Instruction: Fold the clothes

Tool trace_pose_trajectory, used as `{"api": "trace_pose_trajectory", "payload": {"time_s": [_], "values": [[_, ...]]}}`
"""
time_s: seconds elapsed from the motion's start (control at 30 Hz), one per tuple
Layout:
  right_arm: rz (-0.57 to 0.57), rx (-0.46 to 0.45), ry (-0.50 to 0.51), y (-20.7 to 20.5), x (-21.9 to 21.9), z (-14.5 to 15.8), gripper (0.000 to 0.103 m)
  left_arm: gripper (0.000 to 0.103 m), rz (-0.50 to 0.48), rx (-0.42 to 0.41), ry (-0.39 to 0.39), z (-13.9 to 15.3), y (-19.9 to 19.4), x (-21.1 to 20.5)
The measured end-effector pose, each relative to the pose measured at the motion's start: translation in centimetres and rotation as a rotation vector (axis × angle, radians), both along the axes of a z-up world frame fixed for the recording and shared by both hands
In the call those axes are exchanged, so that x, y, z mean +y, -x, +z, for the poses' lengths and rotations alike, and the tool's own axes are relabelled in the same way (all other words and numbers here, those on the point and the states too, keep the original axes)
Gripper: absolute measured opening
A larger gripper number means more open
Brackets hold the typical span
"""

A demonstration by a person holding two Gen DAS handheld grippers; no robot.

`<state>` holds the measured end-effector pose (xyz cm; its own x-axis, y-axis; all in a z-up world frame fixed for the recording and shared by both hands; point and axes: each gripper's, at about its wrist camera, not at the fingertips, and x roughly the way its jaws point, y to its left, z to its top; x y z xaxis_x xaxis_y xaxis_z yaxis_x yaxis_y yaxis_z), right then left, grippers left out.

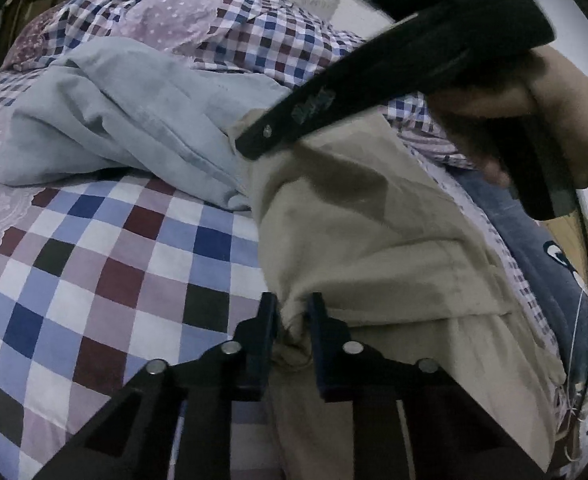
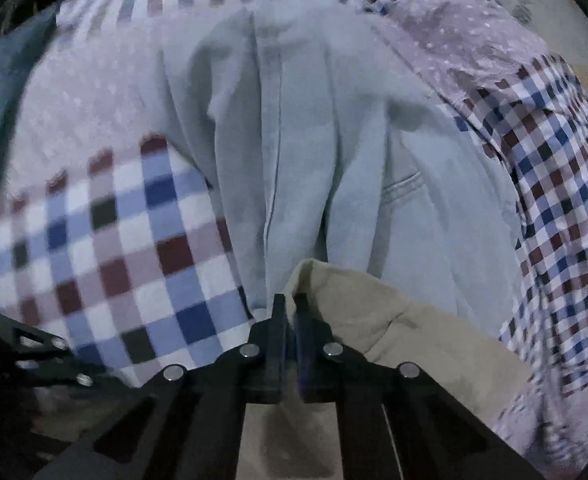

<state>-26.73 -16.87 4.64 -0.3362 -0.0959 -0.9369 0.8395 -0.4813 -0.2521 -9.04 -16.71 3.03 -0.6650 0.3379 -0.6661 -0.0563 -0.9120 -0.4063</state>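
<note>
On the left of the left wrist view lies the checked patchwork bedcover in blue, maroon and white (image 1: 105, 264), and on it a crumpled pale blue cotton garment (image 1: 133, 120), not yet folded. Just right of it, and touching it, the beige cotton garment (image 1: 374, 220) drapes across the bed. The left gripper (image 1: 291, 320) has a bunched edge of that beige cloth pinched between its fingers, which stand slightly apart around the fabric. Further right, the right gripper (image 2: 289, 312) has its fingers nearly together on another corner of the beige cloth (a hand (image 1: 534, 112) holds it, in the left view). Judging by this, the beige piece is mid-fold at best; smoothing it and folding the pale blue garment look to be left.
</note>
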Motion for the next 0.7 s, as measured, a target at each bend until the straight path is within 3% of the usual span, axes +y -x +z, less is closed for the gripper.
{"api": "trace_pose_trajectory", "payload": {"time_s": [0.1, 0.23, 0.27, 0.33, 0.43, 0.53, 0.57, 0.63, 0.7], "values": [[-0.043, 0.023, 0.12, 0.5, 1.6, 3.3, 0.0, 0.008, 0.022, 0.031, 0.02, 0.9, -0.2, 0.1], [-0.082, 0.065, 0.313, 1.0, 4.0, 9.0, 0.0, 0.007, 0.138, 0.184, 0.1, 3.8, -2.4, 0.4], [-0.111, 0.082, 0.319, 1.7, 4.6, 9.1, 0.0, 0.007, 0.141, 0.195, 0.118, 4.1, -2.6, 0.7], [-0.171, 0.119, 0.317, 3.0, 5.5, 9.1, 0.0, 0.007, 0.123, 0.146, 0.155, 3.4, -2.2, 0.8], [-0.301, 0.197, 0.077, 5.5, 5.3, 4.7, 0.001, 0.007, 0.112, 0.001, 0.175, 0.8, -0.9, 1.6], [-0.393, 0.205, 0.075, 6.9, 6.3, 3.9, 0.004, 0.009, 0.119, -0.028, 0.133, 0.5, -0.8, 0.9], [-0.409, 0.192, 0.119, 6.9, 6.8, 4.2, 0.006, 0.013, 0.124, -0.034, 0.117, 0.2, -0.9, 0.7], [-0.393, 0.129, 0.198, 6.6, 7.3, 4.4, 0.026, 0.019, 0.132, -0.056, 0.089, -0.1, -0.7, 0.7], [-0.367, 0.054, 0.233, 6.1, 7.4, 4.1, 0.037, 0.021, 0.137, -0.051, 0.063, -0.2, -0.8, 0.7]]}}
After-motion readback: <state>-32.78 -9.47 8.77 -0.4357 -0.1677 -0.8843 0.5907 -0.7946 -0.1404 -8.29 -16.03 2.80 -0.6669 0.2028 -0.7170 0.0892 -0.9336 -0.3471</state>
